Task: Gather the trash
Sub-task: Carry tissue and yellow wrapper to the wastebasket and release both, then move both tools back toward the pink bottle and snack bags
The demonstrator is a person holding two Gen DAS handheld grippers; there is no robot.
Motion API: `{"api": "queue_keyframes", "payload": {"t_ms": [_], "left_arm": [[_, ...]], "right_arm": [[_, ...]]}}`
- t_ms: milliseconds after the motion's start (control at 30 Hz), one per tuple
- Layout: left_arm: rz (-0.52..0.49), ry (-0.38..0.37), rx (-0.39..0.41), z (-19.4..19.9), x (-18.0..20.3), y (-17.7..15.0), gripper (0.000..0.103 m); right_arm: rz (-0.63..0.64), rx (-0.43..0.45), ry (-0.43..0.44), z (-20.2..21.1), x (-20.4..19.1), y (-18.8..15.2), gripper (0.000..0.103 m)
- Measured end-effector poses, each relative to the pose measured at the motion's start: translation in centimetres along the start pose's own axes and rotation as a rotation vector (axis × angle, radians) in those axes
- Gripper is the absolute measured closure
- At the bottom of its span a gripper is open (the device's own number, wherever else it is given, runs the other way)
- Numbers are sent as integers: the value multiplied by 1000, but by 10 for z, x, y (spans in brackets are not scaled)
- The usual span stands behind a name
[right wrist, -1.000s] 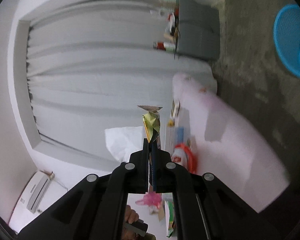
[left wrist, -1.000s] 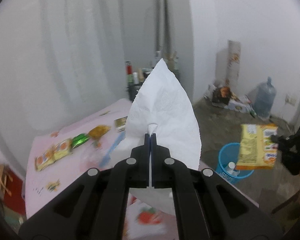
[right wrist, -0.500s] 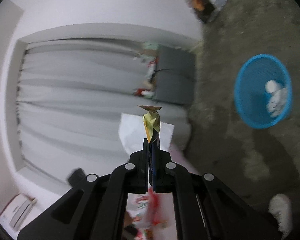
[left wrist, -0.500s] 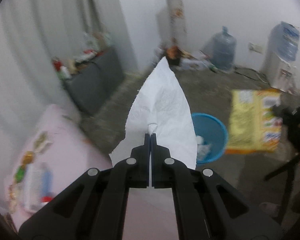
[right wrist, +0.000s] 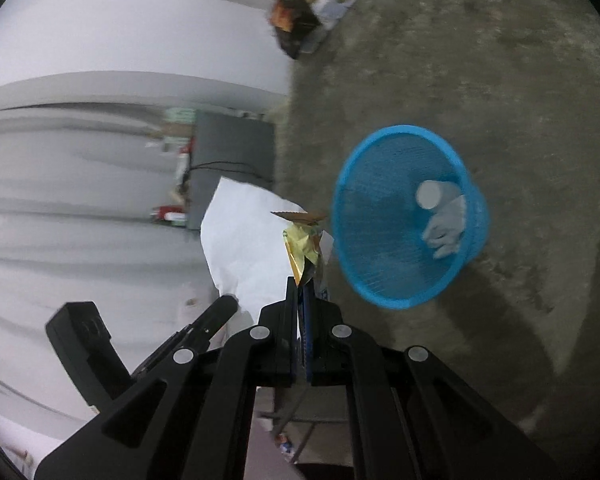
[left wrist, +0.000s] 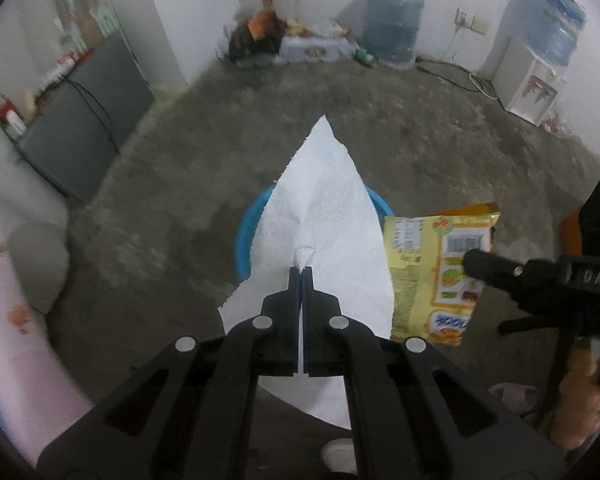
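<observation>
Left gripper [left wrist: 301,270] clamped on 1 white embossed tissue [left wrist: 320,216], creased and pointed, hanging over the blue mesh basket [right wrist: 384,280] on the floor. Right gripper [right wrist: 300,280] pinching 1 yellow snack wrapper [left wrist: 440,272], barcode side showing. Inside the basket, apparently crumpled white paper.

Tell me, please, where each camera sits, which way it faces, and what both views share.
Left wrist: sits on the left gripper, facing down at the floor; the gripper pinches a white tissue over the blue basket; the right gripper and a hand show at the right.
Right wrist: sits on the right gripper, rolled sideways, facing the blue basket; it pinches a yellow snack wrapper.
Shared: basket, tissue, wrapper, dark cabinet.
</observation>
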State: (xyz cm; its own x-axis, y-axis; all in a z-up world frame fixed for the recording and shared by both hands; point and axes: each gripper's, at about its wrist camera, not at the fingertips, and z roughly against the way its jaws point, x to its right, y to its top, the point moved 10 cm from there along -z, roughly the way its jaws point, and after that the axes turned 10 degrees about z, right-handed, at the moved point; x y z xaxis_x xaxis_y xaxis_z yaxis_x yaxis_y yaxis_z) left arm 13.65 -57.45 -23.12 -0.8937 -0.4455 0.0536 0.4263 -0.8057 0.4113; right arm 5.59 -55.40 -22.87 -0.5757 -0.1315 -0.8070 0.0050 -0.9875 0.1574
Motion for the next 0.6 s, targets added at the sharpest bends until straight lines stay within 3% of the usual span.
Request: {"api": "queue_keyframes", "payload": {"t_ms": [267,333,367,400,467,600], "left_arm": [[54,-2,-96,-80,4,9,102],[85,-9,-109,-94,4,11,76],[105,5,-112,-100,2,11,52],[120,26,-102,-103,-2,12,47],[136,25,-97,-106,-2,14,47],[181,-6,-74,-89,-7,21,44]], "right_arm": [[-45,-42,-95,-54,48,19,100],[-58,-55,-118,-71,62,22,97],[-63,-64,-139,-76,70,21,96],[-80,-84,-162,-87,81,20,96],[-117,-119,-164,-100,92,15,95],[-95,-138,-250,-108,109,11,64]]}}
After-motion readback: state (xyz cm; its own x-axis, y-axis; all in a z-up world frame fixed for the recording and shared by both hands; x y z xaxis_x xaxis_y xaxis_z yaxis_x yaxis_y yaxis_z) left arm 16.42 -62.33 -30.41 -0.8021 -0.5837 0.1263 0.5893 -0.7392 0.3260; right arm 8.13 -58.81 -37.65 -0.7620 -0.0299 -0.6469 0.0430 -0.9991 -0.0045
